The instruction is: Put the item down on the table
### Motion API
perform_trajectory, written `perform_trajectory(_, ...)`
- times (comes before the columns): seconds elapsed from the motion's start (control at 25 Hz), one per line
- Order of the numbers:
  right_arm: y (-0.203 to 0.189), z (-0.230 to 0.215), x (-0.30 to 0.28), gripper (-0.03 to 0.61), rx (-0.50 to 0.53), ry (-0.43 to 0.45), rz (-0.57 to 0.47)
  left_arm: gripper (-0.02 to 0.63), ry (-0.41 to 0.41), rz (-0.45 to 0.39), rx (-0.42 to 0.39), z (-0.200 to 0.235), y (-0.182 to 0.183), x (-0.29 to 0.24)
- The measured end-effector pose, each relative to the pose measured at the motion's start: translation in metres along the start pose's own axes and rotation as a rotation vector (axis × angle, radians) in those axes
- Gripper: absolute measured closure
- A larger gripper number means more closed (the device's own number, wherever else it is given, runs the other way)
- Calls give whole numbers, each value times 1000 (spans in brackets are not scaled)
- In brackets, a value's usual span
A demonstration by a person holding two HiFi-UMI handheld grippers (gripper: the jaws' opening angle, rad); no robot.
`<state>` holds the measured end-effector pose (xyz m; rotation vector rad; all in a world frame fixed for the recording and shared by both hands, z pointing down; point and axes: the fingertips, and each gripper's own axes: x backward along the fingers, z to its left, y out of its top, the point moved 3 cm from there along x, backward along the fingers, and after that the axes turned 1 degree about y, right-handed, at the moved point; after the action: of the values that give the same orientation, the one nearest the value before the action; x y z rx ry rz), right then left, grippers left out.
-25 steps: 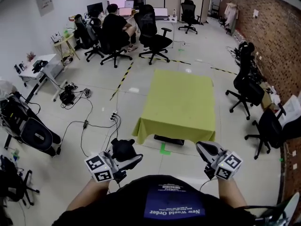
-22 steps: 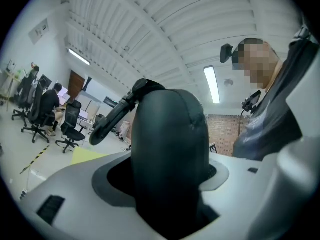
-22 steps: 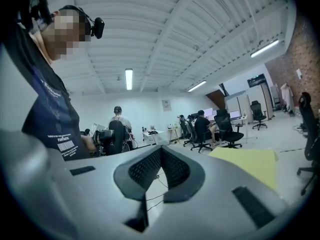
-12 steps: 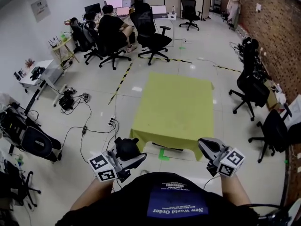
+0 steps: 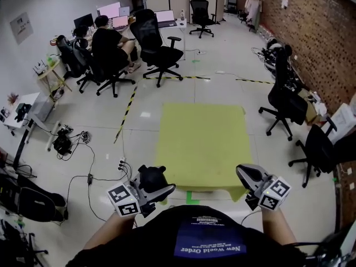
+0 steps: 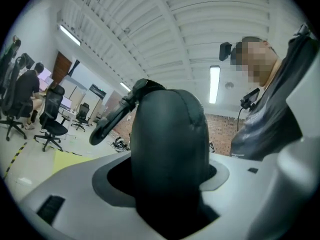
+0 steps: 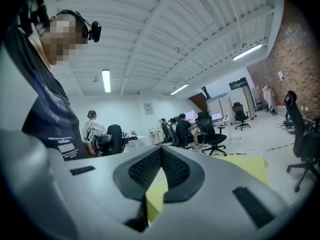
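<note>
Clamping one dark item, left gripper, one table

Deep matte black all over, that was the item. The left gripper and the right gripper showed pale grey shells, with dark dotted pads on the right one. Each marker cube carried black squares on white. The table wore a plain yellow-green cloth. The floor was light grey, crossed by yellow-and-black striped tape, and the wall was red-brown brick.
</note>
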<state>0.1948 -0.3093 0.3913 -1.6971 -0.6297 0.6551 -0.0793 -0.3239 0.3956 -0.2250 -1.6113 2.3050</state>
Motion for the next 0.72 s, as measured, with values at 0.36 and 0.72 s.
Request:
perform_trajectory(0.36,12,-41,-68,591,-38,-103,-24,295,-100,69,9,107,32,-23)
perform_trajectory(0.72,13,-143,-64,591,-58,-42,-3,295,-43,115,26,143,20,-121)
